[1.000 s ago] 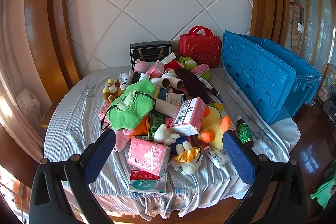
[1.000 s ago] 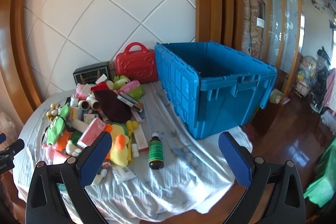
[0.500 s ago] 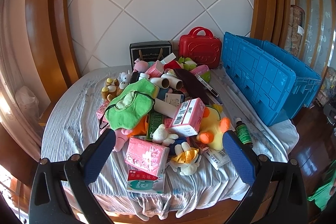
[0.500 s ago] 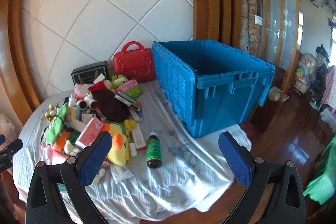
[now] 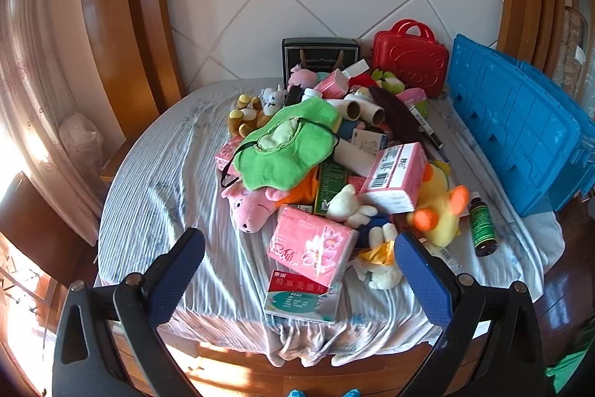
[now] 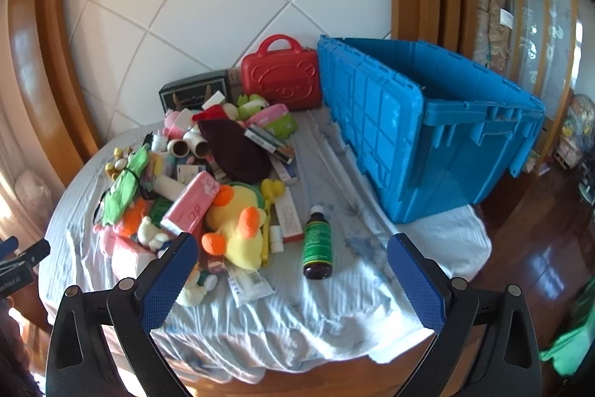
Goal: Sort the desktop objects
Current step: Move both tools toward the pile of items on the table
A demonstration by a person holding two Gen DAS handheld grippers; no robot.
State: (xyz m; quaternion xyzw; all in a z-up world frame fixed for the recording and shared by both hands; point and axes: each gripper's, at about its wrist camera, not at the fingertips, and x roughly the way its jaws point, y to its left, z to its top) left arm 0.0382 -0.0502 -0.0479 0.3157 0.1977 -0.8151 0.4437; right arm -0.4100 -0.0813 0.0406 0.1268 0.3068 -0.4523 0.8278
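Observation:
A pile of toys, boxes and tubes lies on a cloth-covered round table (image 5: 156, 196). In the left wrist view my left gripper (image 5: 299, 272) is open and empty, hovering over the near edge above a pink tissue pack (image 5: 310, 246) and a red-and-white medicine box (image 5: 301, 296). A green cloth (image 5: 286, 147), a pink pig plush (image 5: 249, 211) and a yellow duck plush (image 5: 438, 207) lie in the pile. In the right wrist view my right gripper (image 6: 292, 270) is open and empty, just short of a dark green-labelled bottle (image 6: 317, 242) lying beside the duck (image 6: 238, 222).
A big open blue crate (image 6: 438, 136) stands on the table's right side. A red bear-faced case (image 6: 280, 79) and a black box (image 6: 195, 93) stand at the back against the tiled wall. Wooden floor lies beyond the table edge on the right.
Both grippers have moved a little closer to the table and slightly left; the pile and bottle look nearer. Nothing was picked up or moved.

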